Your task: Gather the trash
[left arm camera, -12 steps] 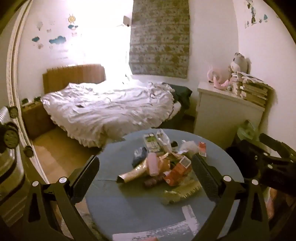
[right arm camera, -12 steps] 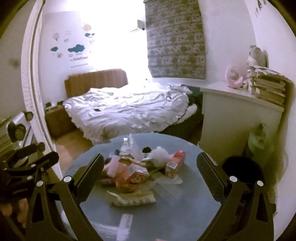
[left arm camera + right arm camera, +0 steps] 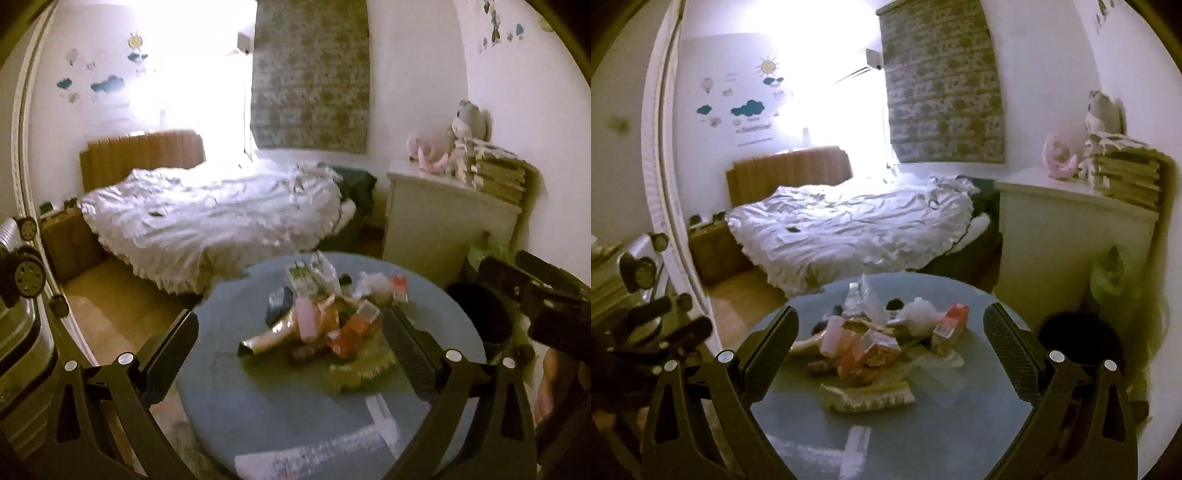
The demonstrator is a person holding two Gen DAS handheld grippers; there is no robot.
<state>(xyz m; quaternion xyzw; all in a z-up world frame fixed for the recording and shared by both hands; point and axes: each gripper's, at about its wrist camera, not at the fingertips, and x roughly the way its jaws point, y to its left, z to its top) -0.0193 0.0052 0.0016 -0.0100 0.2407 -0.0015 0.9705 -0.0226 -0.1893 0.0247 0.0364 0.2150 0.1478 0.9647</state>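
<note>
Trash: heap of crumpled wrappers and small orange cartons (image 3: pixel 325 325) mid round grey-blue surface (image 3: pixel 258 406).
Left gripper (image 3: pixel 288 350): jaws spread, empty – hovering near.
Right gripper (image 3: pixel 890 347): likewise.
Technique: probably single out an edge piece – the frilled yellow wrapper (image 3: pixel 868 397) nearest.

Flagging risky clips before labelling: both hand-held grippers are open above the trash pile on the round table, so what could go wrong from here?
1. The trash pile is tangled; closing on the pink bottle may drag neighbours along.
2. The small red carton stands upright and could topple.
3. The black bin sits beside the round table; light wrappers might miss it.
</note>
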